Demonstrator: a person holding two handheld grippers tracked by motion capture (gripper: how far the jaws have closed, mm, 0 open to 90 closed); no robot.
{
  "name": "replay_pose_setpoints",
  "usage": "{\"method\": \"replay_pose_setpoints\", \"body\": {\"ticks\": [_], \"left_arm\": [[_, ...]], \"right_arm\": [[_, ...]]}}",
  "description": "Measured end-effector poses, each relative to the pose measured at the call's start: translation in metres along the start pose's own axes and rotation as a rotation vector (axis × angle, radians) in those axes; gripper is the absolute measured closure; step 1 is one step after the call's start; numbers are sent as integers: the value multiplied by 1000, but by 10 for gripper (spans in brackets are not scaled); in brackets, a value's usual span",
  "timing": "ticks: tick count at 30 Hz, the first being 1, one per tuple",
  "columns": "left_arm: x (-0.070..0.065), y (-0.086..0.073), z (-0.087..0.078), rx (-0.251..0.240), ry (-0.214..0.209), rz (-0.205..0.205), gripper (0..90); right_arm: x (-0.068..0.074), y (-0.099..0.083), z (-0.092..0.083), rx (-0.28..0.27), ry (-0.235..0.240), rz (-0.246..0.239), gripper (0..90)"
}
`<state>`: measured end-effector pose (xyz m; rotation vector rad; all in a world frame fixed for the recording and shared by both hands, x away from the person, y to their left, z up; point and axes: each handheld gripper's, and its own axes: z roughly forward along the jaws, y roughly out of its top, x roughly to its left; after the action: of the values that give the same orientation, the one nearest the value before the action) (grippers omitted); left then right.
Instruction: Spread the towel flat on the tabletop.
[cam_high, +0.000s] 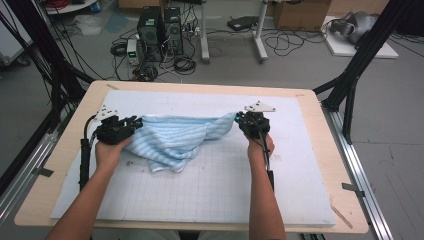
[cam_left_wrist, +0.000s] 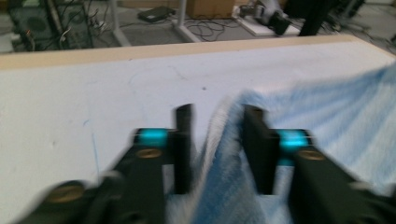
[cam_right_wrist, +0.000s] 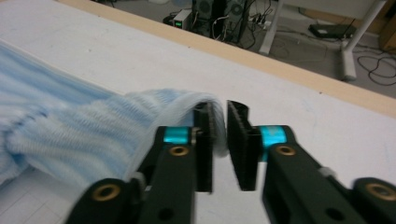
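A light blue striped cloth (cam_high: 175, 140) lies bunched on the white gridded mat (cam_high: 215, 190), stretched between the two grippers. My left gripper (cam_high: 136, 123) sits at the cloth's left end. In the left gripper view its jaws stand apart around a raised fold of the cloth (cam_left_wrist: 327, 107); the fold leans on the right jaw and a gap shows beside the left one, so the left gripper (cam_left_wrist: 217, 116) is open. My right gripper (cam_high: 240, 119) is at the cloth's right corner. The cloth's hem (cam_right_wrist: 70, 126) drapes over the left jaw's tip, and the right gripper (cam_right_wrist: 219, 109) stands slightly open.
The mat covers a wooden table (cam_high: 320, 130) with bare borders at the sides and back. Black frame posts (cam_high: 350, 85) rise at both far corners. Computer towers (cam_high: 160, 30) and cables lie on the floor beyond. The person's forearms reach in from the near edge.
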<state>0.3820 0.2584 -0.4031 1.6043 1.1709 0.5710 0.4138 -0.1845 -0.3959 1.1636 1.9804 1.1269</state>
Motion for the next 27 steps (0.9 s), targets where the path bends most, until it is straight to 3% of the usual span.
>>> {"method": "replay_pose_setpoints", "body": {"ticks": [2,4,5,8,12,16,20,25,26,27], "left_arm": [[1,2,-6,-19,-7,5,445],[-3,5,-13,-39,-31,27,389],[-6,6,-15,-45,-55,37,386],[-18,6,-18,-36,-164,77,375],[-41,1,-9,1,-282,126,366],[-65,-7,5,58,-353,184,351],[-86,-12,18,105,-381,248,330],[-100,-21,36,180,-342,288,336],[-102,-22,39,206,-320,308,369],[-104,-24,41,224,-320,318,469]], "right_arm": [[-4,-3,0,33,-20,29,574],[-13,-8,-2,86,-40,98,456],[-18,-10,-5,96,-57,115,439],[-25,-17,-20,32,-44,167,426],[-21,-25,-37,-10,0,133,426],[-16,-35,-51,-33,25,94,410],[-13,-47,-64,-72,41,67,399],[-13,-64,-81,-92,41,55,383],[-14,-68,-84,-98,46,56,380],[-17,-76,-90,-98,44,64,375]]}}
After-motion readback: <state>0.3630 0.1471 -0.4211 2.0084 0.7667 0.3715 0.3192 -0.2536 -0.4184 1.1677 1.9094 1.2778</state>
